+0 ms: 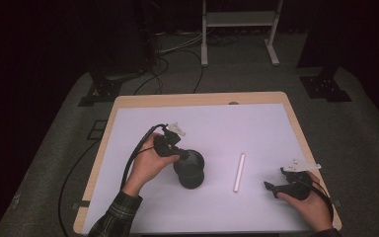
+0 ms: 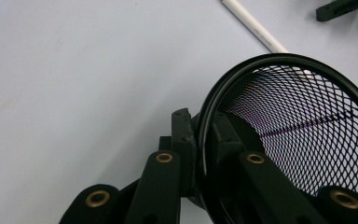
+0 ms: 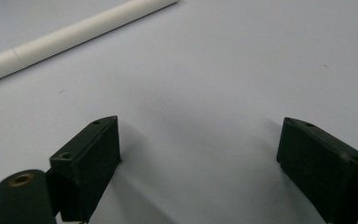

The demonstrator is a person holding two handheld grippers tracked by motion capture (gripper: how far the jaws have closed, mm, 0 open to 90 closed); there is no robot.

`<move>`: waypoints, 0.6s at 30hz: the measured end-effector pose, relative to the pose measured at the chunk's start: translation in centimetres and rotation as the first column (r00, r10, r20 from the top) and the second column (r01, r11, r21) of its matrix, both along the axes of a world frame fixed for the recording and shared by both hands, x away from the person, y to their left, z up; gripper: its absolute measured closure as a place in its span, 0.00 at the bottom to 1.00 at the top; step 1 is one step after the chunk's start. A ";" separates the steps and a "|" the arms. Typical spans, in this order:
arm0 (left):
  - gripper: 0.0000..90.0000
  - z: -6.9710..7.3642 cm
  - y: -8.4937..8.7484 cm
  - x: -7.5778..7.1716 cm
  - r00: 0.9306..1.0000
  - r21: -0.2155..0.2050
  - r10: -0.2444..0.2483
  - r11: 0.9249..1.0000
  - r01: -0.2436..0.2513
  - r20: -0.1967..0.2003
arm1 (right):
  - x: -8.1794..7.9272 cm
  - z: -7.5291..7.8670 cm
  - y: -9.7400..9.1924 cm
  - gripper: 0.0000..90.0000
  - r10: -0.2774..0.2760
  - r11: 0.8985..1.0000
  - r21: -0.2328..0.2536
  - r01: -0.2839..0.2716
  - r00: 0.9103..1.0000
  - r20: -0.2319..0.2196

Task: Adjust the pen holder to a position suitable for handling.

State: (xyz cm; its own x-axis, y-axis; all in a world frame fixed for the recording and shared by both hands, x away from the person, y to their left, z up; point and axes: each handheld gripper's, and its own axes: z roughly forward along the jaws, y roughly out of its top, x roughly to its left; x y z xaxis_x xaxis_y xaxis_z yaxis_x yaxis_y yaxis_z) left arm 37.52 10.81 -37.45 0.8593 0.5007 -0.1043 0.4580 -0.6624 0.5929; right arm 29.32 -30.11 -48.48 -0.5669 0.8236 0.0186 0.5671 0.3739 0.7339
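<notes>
Black wire-mesh cup (image 2: 307, 135), round-rimmed, sits clamped at its rim in my left claw (image 2: 200, 140); my right claw (image 3: 198, 154) gapes empty near a smooth white tube (image 3: 74, 35) on the table (image 1: 256, 123).

Your table (image 1: 296, 129) has a light wooden edge, and a white sheet (image 1: 227, 128) covers nearly all of its top. On the sheet you have a white tube (image 1: 239, 172) lying flat right of centre, with a black mesh cup (image 1: 191, 170) to its left.
</notes>
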 end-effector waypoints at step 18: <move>0.92 -1.5 -1.9 -0.1 0.999 0.039 -0.033 0.999 0.034 -0.019 | 0.0 0.0 0.0 0.14 -0.001 1.000 0.001 0.001 1.000 0.000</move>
State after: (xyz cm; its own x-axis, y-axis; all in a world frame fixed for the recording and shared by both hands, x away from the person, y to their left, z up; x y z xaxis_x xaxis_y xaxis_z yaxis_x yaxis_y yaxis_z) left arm 37.45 8.90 -38.91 0.8739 0.4755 -0.1016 0.4457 -0.7000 0.5579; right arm 29.31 -30.10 -48.48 -0.5658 0.8243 0.0197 0.5678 0.3722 0.7342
